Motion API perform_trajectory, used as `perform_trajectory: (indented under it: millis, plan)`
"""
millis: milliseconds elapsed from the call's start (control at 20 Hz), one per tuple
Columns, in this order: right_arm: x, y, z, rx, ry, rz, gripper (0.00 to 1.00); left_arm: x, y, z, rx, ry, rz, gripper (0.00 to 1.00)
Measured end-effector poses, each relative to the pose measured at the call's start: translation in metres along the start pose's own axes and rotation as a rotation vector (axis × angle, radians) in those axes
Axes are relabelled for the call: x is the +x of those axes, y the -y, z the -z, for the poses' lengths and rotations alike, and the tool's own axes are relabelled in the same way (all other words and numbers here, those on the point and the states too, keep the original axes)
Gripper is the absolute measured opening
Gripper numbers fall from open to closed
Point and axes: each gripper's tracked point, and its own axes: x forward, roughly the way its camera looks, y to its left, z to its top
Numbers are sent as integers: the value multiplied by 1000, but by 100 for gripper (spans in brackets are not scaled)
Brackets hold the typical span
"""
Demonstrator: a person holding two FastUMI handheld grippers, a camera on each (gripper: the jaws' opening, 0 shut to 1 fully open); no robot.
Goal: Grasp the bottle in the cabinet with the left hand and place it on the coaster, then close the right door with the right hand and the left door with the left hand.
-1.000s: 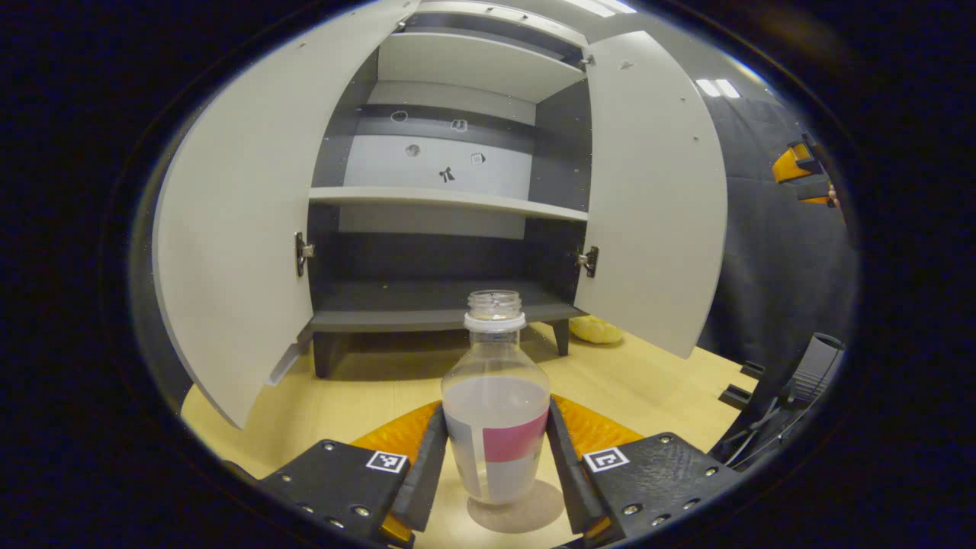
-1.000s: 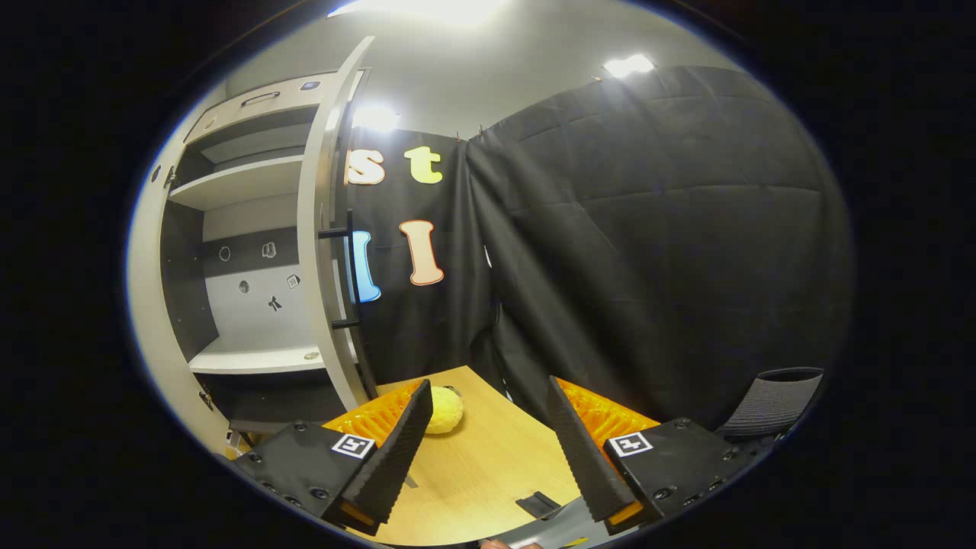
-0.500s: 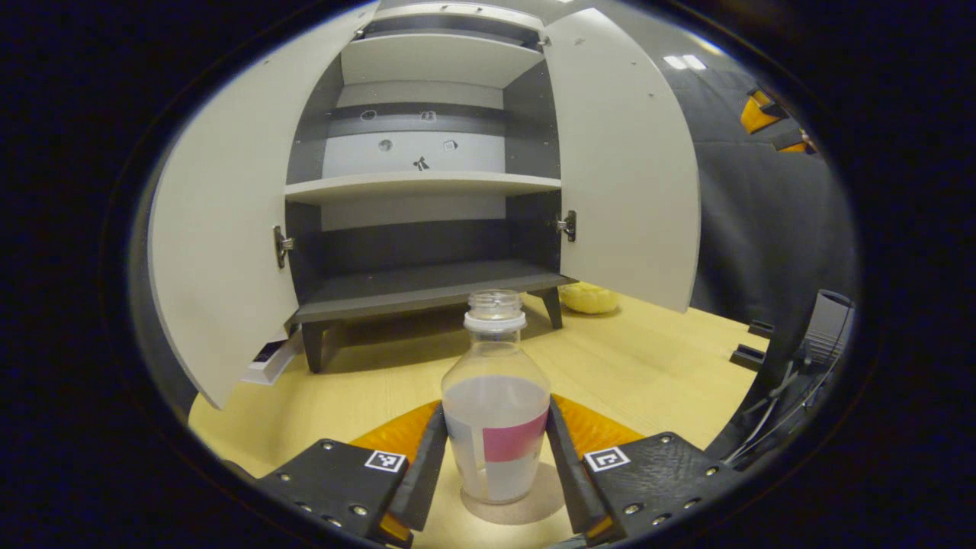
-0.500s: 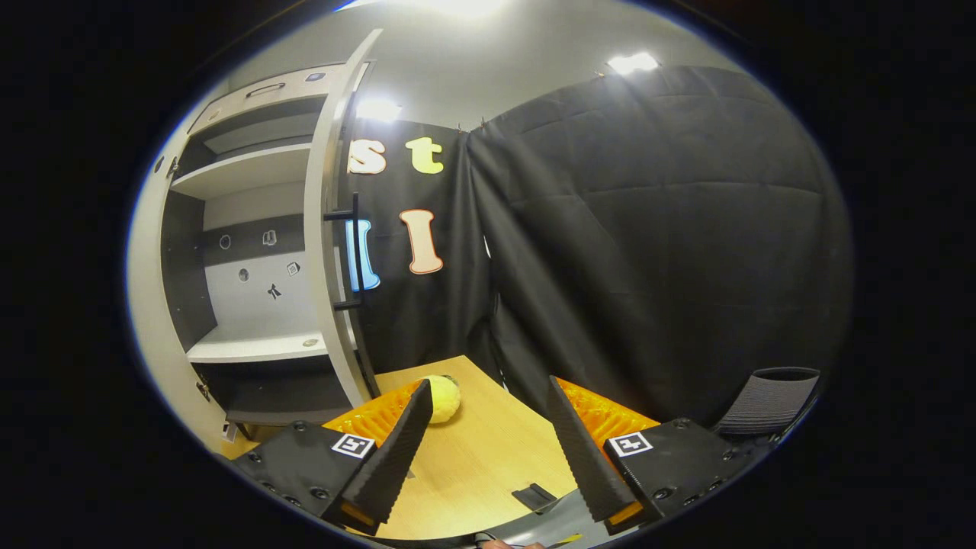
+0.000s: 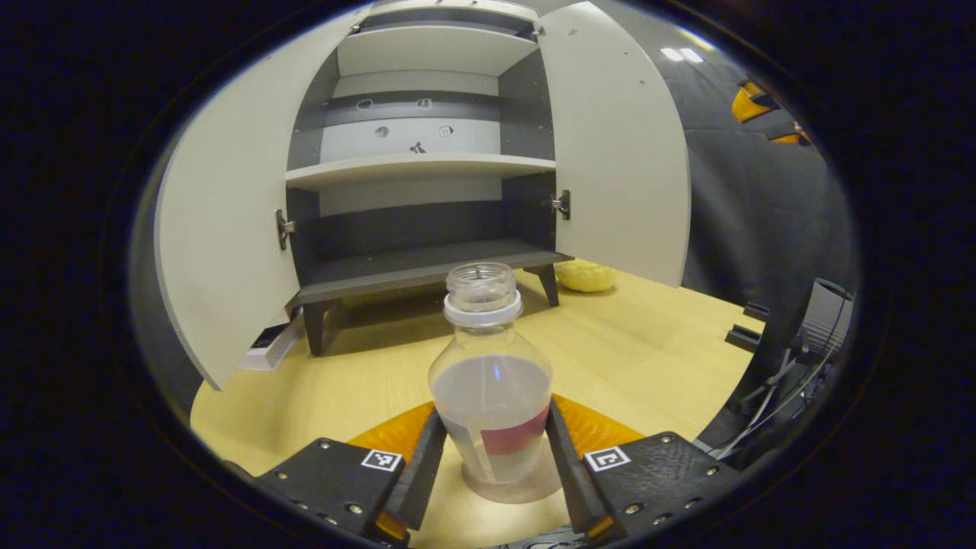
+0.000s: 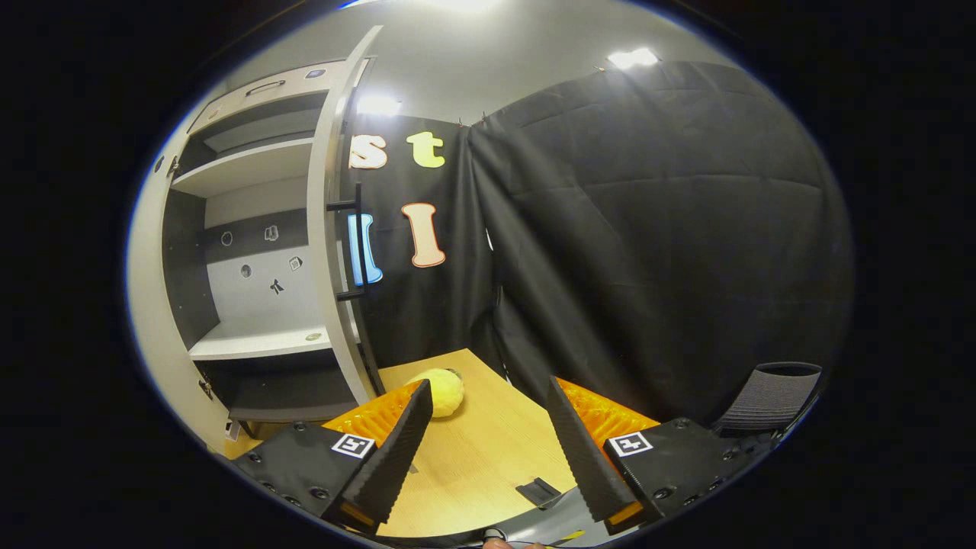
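Pale wood of the desk (image 5: pixel 656 358) spreads in front of the cabinet (image 5: pixel 427 175), whose two doors stand swung wide. At the bottom of the left gripper view, the left hand-held gripper (image 5: pixel 489 427) pinches the bottle (image 5: pixel 491 389) low on its body, one finger at each side. The bottle stands upright, half full of cloudy liquid and uncapped, its base on or just above the round coaster (image 5: pixel 526 488); contact cannot be told. A low, level hold suits an open bottle being set down, so the placing step looks nearly done, with release to follow.

The right hand-held gripper (image 6: pixel 484 435) hangs spread and empty over the desk, facing the right door (image 6: pixel 324 244) edge-on, with its dark handle (image 6: pixel 358 252) near. That looks like waiting for its turn.

A yellow soft object (image 6: pixel 438 393) lies on the desk just beside that door's foot. It may sit within the door's swing.
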Motion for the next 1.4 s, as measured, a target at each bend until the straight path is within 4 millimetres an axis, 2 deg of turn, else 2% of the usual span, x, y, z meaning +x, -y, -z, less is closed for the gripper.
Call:
perform_trajectory:
  millis: [50,100,200,300,400,550,650,700,800,850,1000,1050,1150,1200,1250,1300,1400]
  plan:
    - [2,-1,1,0,0,0,92,1,1,5,-7,-2,1,72]
    - [3,-1,2,3,-2,-1,92,0,7,5,-12,-4,7,88]
    - [5,-2,6,16,-15,0,96,2,15,0,-14,5,12,100]
    - [10,-3,6,22,-18,2,92,-2,12,-5,-23,17,20,100]
    - [15,-3,5,18,-12,7,96,-7,16,-19,-28,33,39,100]
    - [22,-6,0,32,-10,6,96,-31,15,-50,-47,66,74,100]
    - [26,-7,-7,42,-4,6,92,-50,13,-75,-91,90,114,100]
    - [39,-1,-6,45,7,7,92,-59,9,-90,-108,108,123,100]
    - [43,2,-20,58,35,10,92,-75,-3,-122,-132,159,115,100]
    - [45,3,-28,66,48,11,92,-83,-12,-139,-136,187,96,94]
    - [49,1,-41,76,83,-1,92,-110,-45,-191,-133,271,5,94]
    - [50,-1,-44,65,91,-6,95,-119,-57,-208,-136,299,-25,94]
    - [53,-6,-55,7,122,-26,92,-136,-79,-238,-151,346,-96,94]
    - [54,-9,-63,-26,143,-40,92,-140,-92,-251,-156,358,-137,93]
    - [44,-17,-80,-51,165,-61,92,-143,-104,-260,-155,363,-181,93]
    - [46,-23,-88,-71,184,-88,92,-149,-113,-270,-146,366,-223,99]
    - [50,-38,-100,-91,197,-159,95,-162,-126,-281,-117,360,-295,87]
